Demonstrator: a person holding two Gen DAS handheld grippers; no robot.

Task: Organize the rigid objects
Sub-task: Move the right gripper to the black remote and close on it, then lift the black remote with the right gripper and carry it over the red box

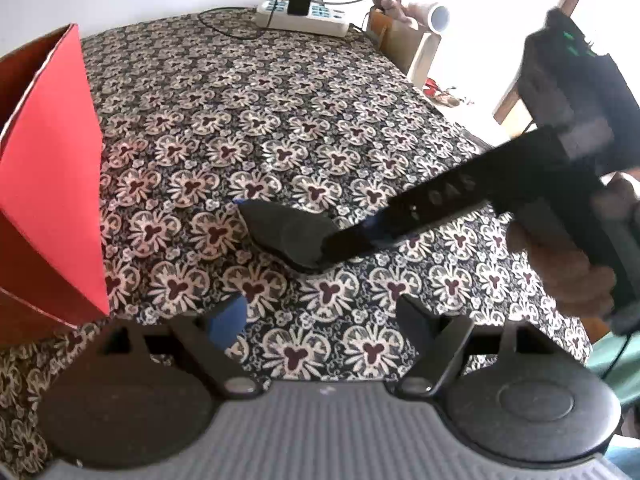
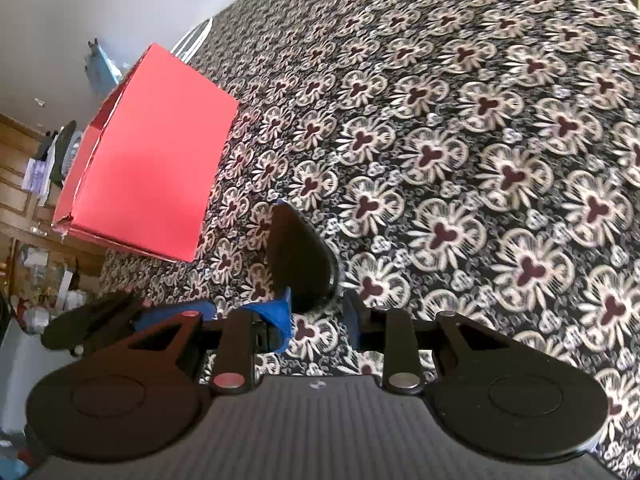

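A red box (image 1: pixel 48 184), open at the top, stands at the left edge of the table (image 1: pixel 248 92), which is covered in a black-and-cream floral cloth. Just right of the box, the left gripper (image 1: pixel 320 320) hangs over the near part of the cloth with its jaws spread wide and nothing between them; one blue pad (image 1: pixel 229 322) shows on its left finger. Past it, toward the middle of the surface, the right gripper (image 1: pixel 316 240) reaches in from the right edge, held by a hand (image 1: pixel 576 276), and clamps a flat black object (image 1: pixel 288 234) with a pointed end. In the right wrist view the same black object (image 2: pixel 300 264) sits between the blue-padded fingers (image 2: pixel 276 316), pinched at its near end, its point aimed toward the red box (image 2: pixel 152 160). At the far edge lies a white power strip (image 1: pixel 304 16).
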